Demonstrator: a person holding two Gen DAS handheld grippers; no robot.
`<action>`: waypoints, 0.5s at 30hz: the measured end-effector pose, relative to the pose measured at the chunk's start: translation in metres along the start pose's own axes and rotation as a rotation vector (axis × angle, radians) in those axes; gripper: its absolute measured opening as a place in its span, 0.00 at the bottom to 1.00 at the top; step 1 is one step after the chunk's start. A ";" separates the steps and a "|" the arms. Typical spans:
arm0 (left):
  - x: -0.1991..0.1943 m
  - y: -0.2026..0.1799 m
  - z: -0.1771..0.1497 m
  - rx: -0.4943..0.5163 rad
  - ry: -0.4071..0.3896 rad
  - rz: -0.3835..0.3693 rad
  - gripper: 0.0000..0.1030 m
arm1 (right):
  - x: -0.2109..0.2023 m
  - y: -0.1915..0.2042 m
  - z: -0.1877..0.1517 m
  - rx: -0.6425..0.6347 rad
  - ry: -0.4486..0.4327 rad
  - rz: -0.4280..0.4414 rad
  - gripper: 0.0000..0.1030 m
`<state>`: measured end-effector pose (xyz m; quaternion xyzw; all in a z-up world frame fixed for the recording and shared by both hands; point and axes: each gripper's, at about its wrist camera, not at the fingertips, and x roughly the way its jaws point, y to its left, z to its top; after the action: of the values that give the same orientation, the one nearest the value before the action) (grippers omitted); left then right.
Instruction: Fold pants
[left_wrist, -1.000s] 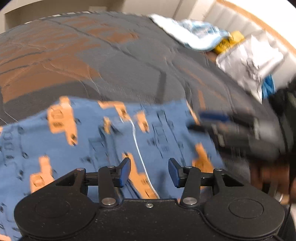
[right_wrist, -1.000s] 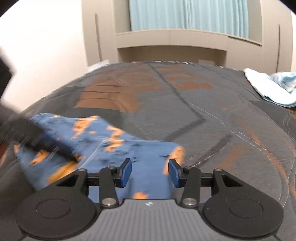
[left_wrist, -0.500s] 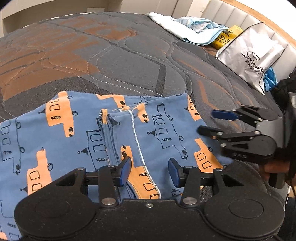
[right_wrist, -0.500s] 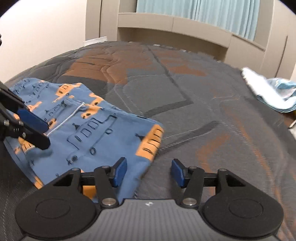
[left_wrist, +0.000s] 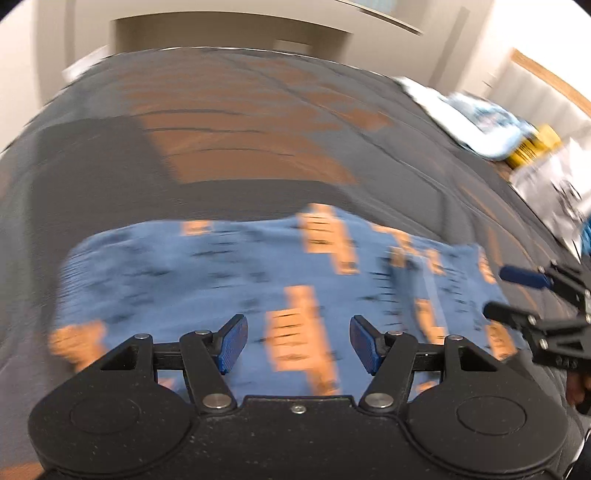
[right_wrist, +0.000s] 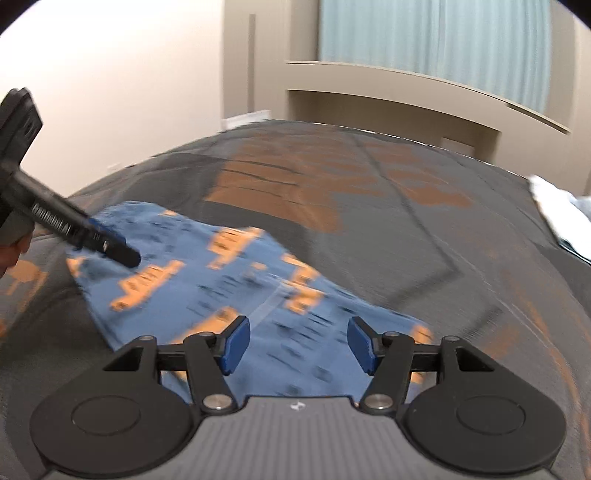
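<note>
The blue pants (left_wrist: 229, 280) with orange truck prints lie folded flat on the grey and orange quilted bed (left_wrist: 240, 140). My left gripper (left_wrist: 297, 341) is open and empty, hovering over the pants' near edge. My right gripper (right_wrist: 295, 343) is open and empty over the pants (right_wrist: 236, 288) at their right part. The right gripper also shows at the right edge of the left wrist view (left_wrist: 517, 295), by the pants' right end. The left gripper's fingers (right_wrist: 110, 247) reach over the pants' left end in the right wrist view. Both views are blurred.
A white and light-blue cloth (left_wrist: 469, 122) lies at the bed's far right, with a yellow item (left_wrist: 532, 147) and a white printed bag (left_wrist: 554, 188) beside it. A wall shelf and curtain (right_wrist: 424, 44) stand beyond the bed.
Both grippers have swung left across the pants. Both jaws have opened wider. The pants lie as before.
</note>
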<state>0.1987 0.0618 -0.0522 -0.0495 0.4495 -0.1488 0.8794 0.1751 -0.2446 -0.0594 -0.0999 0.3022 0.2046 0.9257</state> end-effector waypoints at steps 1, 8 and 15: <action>-0.009 0.015 -0.004 -0.032 -0.005 0.007 0.64 | 0.003 0.008 0.004 -0.012 -0.002 0.012 0.63; -0.043 0.102 -0.045 -0.263 -0.031 0.056 0.66 | 0.025 0.094 0.024 -0.193 -0.026 0.101 0.63; -0.049 0.134 -0.056 -0.347 -0.063 0.042 0.66 | 0.053 0.216 0.021 -0.590 -0.076 0.111 0.63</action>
<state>0.1553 0.2066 -0.0769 -0.1957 0.4417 -0.0490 0.8742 0.1305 -0.0276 -0.0878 -0.3403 0.1997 0.3373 0.8547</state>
